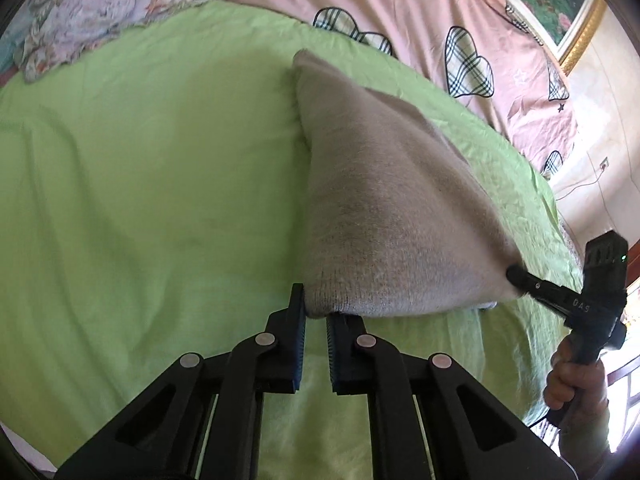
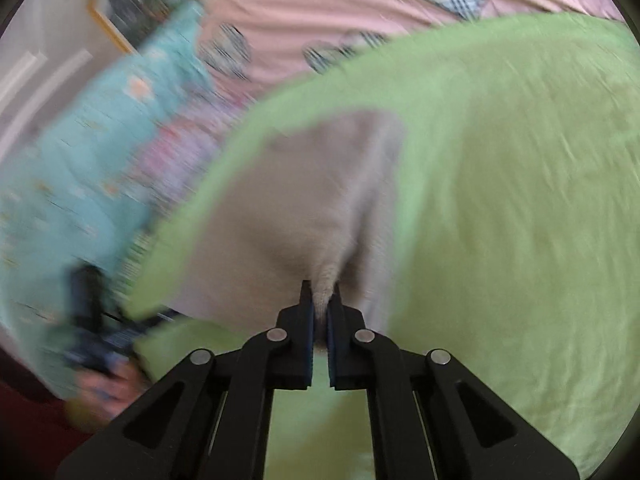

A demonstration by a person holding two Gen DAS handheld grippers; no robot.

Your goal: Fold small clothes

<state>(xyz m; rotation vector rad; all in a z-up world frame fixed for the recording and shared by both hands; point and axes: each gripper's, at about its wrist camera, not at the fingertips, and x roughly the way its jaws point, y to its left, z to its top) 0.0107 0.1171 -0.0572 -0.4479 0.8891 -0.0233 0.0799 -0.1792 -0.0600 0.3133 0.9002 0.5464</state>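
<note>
A small beige knitted garment [image 1: 376,208] lies on a green sheet [image 1: 152,168], its near edge lifted off the bed. My left gripper [image 1: 316,314] is shut on the garment's near left corner, with knit pinched between the pads. At the right of the left wrist view, my right gripper [image 1: 516,276] bites the other near corner, and a hand [image 1: 572,380] holds its handle. The right wrist view is blurred: my right gripper [image 2: 320,308] is shut on a bunched fold of the garment [image 2: 304,200]. The left gripper [image 2: 104,336] shows as a dark smear at lower left.
A pink cover with plaid hearts [image 1: 420,12] lies beyond the green sheet. A floral quilt [image 1: 100,4] is bunched at the far left, and a teal printed fabric [image 2: 80,160] is beside it. A framed picture [image 1: 560,0] hangs on the wall.
</note>
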